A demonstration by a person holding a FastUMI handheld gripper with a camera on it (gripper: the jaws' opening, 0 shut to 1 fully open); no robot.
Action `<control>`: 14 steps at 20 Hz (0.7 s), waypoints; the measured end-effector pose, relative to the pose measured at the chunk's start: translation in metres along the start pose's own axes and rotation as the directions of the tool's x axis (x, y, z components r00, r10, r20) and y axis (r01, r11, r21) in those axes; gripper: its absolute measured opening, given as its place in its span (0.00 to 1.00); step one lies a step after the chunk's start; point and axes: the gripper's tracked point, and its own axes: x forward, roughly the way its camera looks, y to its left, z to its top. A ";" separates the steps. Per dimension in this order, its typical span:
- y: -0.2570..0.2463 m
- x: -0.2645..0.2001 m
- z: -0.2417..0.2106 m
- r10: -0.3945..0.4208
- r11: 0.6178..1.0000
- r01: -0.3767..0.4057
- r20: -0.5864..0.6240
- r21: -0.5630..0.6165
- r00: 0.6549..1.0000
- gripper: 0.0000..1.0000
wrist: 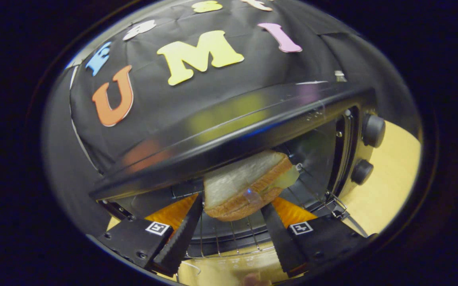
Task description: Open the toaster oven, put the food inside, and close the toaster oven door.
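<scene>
A pale yellow, smooth wooden tabletop [388, 186] spreads out in the foreground and off to one side. Behind it hangs the black, creased cloth wall [253, 67] of the booth, which closes off the whole background. At the wall's far edge a small clear bottle top [340, 75] peeks up, too little of it visible to tell more.

The toaster oven [229, 131] wears glossy black metal that mirrors the room, with a thin wire rack [229, 238] inside. The sandwich [245, 186] between the gripper [233, 206] fingers looks soft and porous; the surface [388, 182] is smooth pale wood.
</scene>
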 end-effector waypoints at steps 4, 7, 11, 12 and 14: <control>-0.007 -0.001 -0.004 -0.032 0.994 0.027 -0.042 -0.104 0.999 0.95; -0.005 -0.004 -0.020 -0.018 0.971 -0.016 -0.138 -0.240 0.990 0.96; -0.005 -0.013 -0.027 -0.038 0.953 -0.017 -0.175 -0.301 0.984 0.96; -0.006 -0.017 -0.029 -0.032 0.955 -0.026 -0.189 -0.295 0.981 0.96; -0.009 -0.030 -0.033 -0.028 0.958 -0.038 -0.221 -0.285 0.975 0.96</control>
